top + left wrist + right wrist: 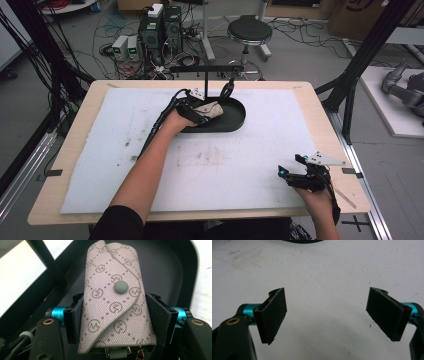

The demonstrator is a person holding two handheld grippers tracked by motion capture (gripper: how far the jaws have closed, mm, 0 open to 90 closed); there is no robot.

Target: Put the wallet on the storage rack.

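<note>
Clamped between the two black jaws of the left hand-held gripper [116, 320], a small beige fabric pouch [115, 300] is filling the middle of the left gripper view. Its cloth is printed with a repeating circled "M" monogram joined by dotted lines; no other writing can be read. A curved flap is crossing the front and is fastened by a round grey snap [121, 287]. Gold-coloured metal hardware [136, 352] is peeking out at the pouch's lower edge. Behind the pouch, a black oval tray [170, 270] is lying.

In the high view, the pouch [209, 109] is sitting just above centre of the frame, over the left end of the tray [235, 120], with the left hand-held gripper [197, 110] pressing on it from the left. A thin black stand [206, 75] is rising at the tray's upper edge, with a horizontal bar on top.

At the lower right of the high view, the right hand-held gripper [295, 172] is resting on the white mat [125, 150] that is covering the wooden worktop [75, 145], well apart from the tray. In the right gripper view its jaws [329, 315] are standing wide apart with nothing between them, above the stained mat [324, 270].

Beyond the worktop, at the top of the frame, a round black stool [249, 31] and black computer towers [161, 27] are standing among tangled cables on the floor.
</note>
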